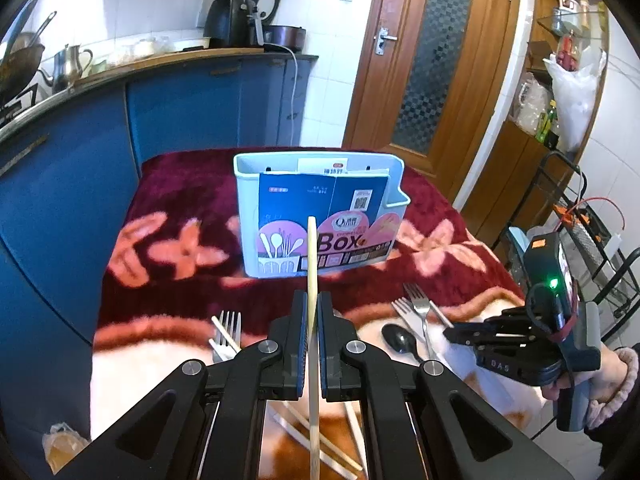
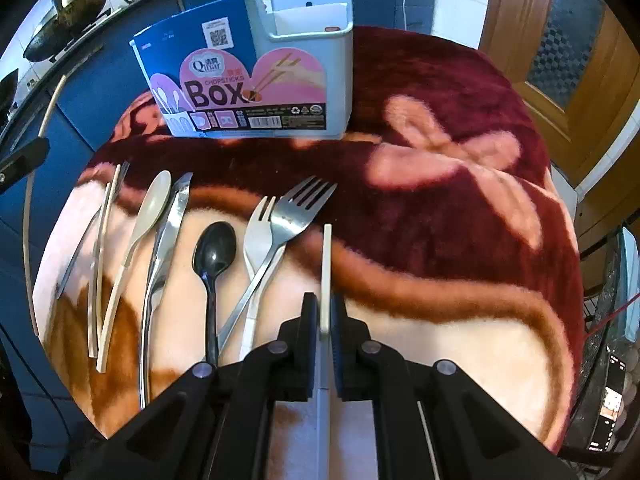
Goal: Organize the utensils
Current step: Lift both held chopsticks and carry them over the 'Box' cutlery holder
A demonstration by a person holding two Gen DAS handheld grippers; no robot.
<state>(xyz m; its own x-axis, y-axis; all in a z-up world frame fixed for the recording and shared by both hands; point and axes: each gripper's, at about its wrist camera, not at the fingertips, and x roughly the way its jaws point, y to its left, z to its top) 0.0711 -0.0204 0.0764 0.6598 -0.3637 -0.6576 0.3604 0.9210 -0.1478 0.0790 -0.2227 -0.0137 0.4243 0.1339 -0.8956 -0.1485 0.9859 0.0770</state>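
A light blue utensil holder (image 1: 246, 200) with a "Box" label stands at the far side of the table, also in the right wrist view as the holder (image 2: 340, 60). My left gripper (image 1: 313, 300) is shut on a wooden chopstick (image 1: 312, 248) whose tip points up toward the holder. My right gripper (image 2: 325, 304) is shut on a white stick-like utensil (image 2: 327, 256), held just above the blanket. Left of it lie a metal fork (image 2: 296, 212), a white fork (image 2: 258, 236), a black spoon (image 2: 214, 248), a knife (image 2: 170, 224), a beige spoon (image 2: 150, 208) and loose chopsticks (image 2: 100, 248).
A dark red flowered blanket (image 2: 460, 200) covers the table. Blue cabinets (image 1: 180, 112) and a counter with a kettle (image 1: 68, 66) stand behind and to the left. A wooden door (image 1: 432, 60) and a wire rack (image 1: 580, 208) are on the right. A hand (image 1: 612, 368) holds the right gripper.
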